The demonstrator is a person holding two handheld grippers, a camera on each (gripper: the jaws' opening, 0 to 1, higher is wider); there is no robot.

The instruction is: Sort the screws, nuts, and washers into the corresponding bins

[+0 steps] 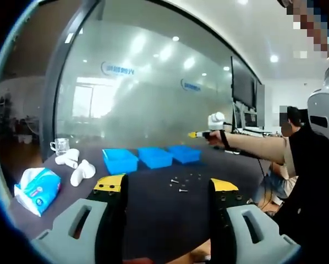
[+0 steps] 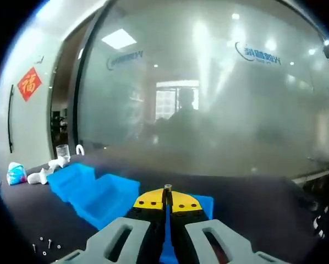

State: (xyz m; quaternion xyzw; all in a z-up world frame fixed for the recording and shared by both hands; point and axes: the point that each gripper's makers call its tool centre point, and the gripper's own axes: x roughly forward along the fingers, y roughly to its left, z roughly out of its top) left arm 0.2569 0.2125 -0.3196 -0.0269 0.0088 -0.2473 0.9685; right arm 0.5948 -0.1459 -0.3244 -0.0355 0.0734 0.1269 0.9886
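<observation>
The right gripper (image 2: 167, 199), jaws clamped on an upright screw (image 2: 167, 190), hung directly above the nearest blue bin (image 2: 200, 204); the left gripper (image 1: 167, 187) waited, jaws apart.

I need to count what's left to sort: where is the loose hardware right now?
In the left gripper view the loose screws and nuts lie scattered on the dark table, just in front of the three blue bins.

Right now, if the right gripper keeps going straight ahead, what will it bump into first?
The right gripper, shut on a small screw, points over the nearest blue bin. Probably the bin, or past it the frosted glass wall; depth is unclear.
</observation>
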